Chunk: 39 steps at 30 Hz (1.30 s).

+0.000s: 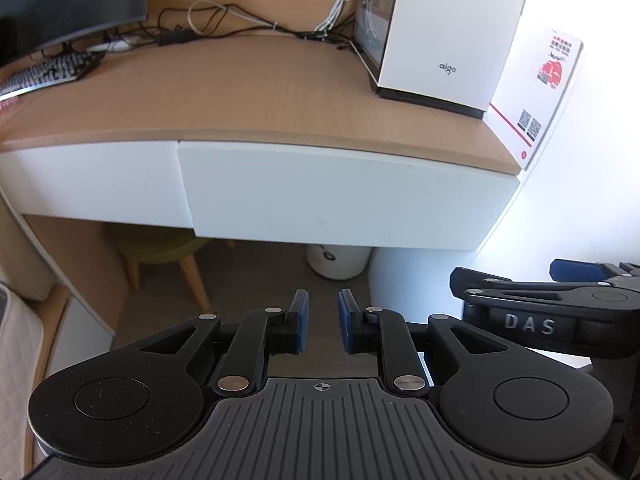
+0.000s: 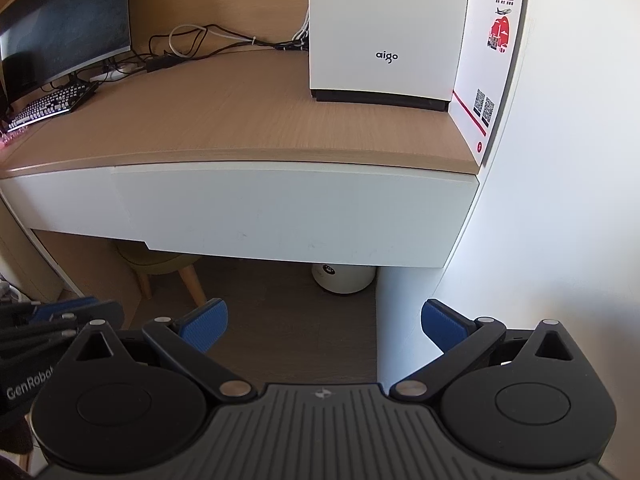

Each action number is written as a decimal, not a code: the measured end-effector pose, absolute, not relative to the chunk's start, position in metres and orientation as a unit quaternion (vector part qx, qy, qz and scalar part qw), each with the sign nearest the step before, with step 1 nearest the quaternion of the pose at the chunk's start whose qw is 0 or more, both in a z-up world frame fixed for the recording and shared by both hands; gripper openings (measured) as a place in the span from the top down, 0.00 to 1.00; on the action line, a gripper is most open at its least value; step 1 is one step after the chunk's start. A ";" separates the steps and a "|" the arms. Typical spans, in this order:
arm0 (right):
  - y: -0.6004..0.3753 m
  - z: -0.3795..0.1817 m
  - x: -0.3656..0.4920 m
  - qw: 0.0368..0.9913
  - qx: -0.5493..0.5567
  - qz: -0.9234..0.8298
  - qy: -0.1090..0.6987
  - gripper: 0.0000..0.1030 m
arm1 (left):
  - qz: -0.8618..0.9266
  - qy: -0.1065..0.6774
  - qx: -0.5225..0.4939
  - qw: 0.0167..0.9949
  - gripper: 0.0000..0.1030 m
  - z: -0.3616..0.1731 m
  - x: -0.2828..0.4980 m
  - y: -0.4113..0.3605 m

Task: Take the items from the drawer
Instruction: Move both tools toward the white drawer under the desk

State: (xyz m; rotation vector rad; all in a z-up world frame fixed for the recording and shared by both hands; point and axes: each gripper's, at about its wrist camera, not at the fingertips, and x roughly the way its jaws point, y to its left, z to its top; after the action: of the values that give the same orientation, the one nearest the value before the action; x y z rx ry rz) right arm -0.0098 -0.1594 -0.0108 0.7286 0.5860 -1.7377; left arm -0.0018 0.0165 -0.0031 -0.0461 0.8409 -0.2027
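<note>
Below the left camera, the left gripper hangs with pads narrowly parted on nothing, facing the closed white drawer under the desk; the right gripper sits alongside. Seen from the right, the right gripper is spread wide and empty before the drawer.

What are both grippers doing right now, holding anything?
Left gripper: jaws narrowly apart, nothing between them.
Right gripper: open wide, empty.
</note>
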 end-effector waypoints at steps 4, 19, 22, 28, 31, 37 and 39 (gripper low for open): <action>-0.159 -0.005 -0.004 0.548 0.303 -0.738 0.251 0.00 | -0.110 0.425 -0.062 0.896 0.81 -0.004 0.012 0.036; -0.172 0.005 0.023 0.534 0.310 -0.764 0.186 0.00 | -0.096 0.342 -0.094 0.930 0.80 -0.021 0.069 0.139; -0.181 0.004 0.021 0.519 0.314 -0.769 0.201 0.00 | -0.130 0.362 -0.140 0.913 0.80 -0.032 0.095 0.156; -0.208 -0.008 0.010 0.518 0.324 -0.764 0.207 0.00 | -0.133 0.352 -0.134 0.917 0.80 -0.043 0.142 0.162; -0.228 -0.020 0.005 0.512 0.339 -0.754 0.232 0.00 | -0.093 0.354 -0.138 0.920 0.80 -0.042 0.166 0.166; -0.244 -0.026 -0.006 0.515 0.347 -0.751 0.226 0.00 | -0.061 0.359 -0.145 0.920 0.80 -0.041 0.204 0.170; -0.248 -0.029 -0.012 0.511 0.351 -0.752 0.222 0.00 | -0.065 0.361 -0.146 0.919 0.80 -0.041 0.211 0.168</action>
State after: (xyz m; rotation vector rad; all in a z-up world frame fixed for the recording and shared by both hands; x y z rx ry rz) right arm -0.0120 -0.2483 -0.0286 0.8457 0.5345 -1.8096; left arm 0.2110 0.1683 -0.0413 -0.3004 0.7418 -0.1333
